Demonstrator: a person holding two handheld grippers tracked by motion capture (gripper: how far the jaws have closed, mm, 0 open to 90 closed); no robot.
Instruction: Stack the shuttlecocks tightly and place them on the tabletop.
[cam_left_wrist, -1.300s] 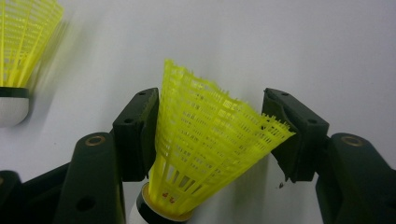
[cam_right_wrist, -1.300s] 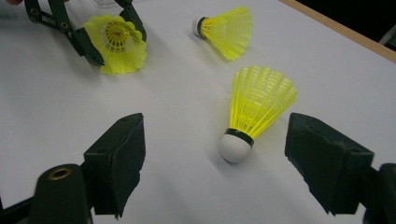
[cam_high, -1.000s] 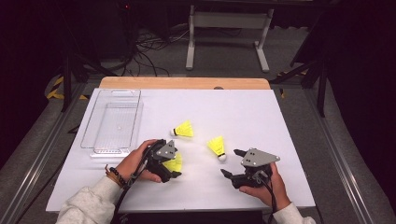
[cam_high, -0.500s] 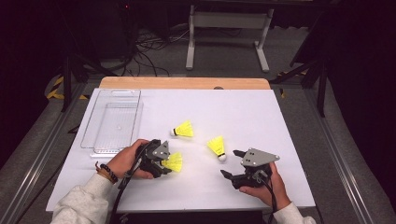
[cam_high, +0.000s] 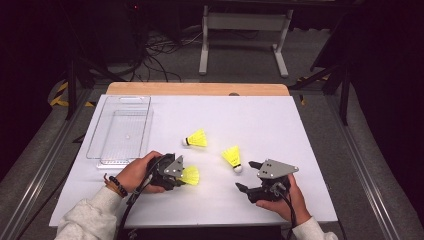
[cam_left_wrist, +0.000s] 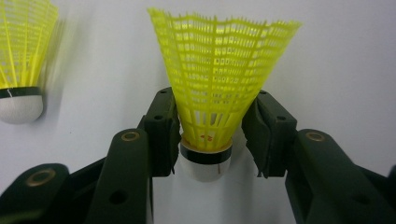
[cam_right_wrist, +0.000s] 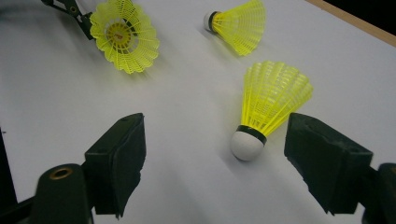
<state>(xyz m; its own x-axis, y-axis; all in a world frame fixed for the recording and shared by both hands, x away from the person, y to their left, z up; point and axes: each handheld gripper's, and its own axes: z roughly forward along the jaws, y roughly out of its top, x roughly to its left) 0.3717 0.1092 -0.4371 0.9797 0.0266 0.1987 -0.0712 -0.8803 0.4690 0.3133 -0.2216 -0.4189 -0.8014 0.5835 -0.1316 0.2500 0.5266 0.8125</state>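
Three shuttlecocks: all yellow, on the white table (cam_high: 310, 150); the work in hand looks like gathering them into the clear tray (cam_high: 120, 131).
Held shuttlecock (cam_left_wrist: 219, 88): sits between the jaws of the left gripper (cam_high: 172, 172), skirt pointing away from the hand, white cork toward it.
Left gripper state: jaws close against the base of the skirt on both sides, clamped on the held shuttlecock.
What changed: a second ago this gripper lay lower and nearer the person; it has since drawn a little leftward with the shuttlecock, toward the tray side.
Meaning: the pickup seems done, and carrying to the tray is likely the step now.
Nearest shuttlecock (cam_right_wrist: 268, 109): lies on the table just ahead of the right gripper (cam_right_wrist: 219, 163), cork toward it.
Right gripper state: jaws wide apart, holding nothing, resting in place as before.
Far shuttlecock (cam_high: 196, 139): beyond both grippers, on its side.
Tray: left of the left gripper, near it, with nothing inside.
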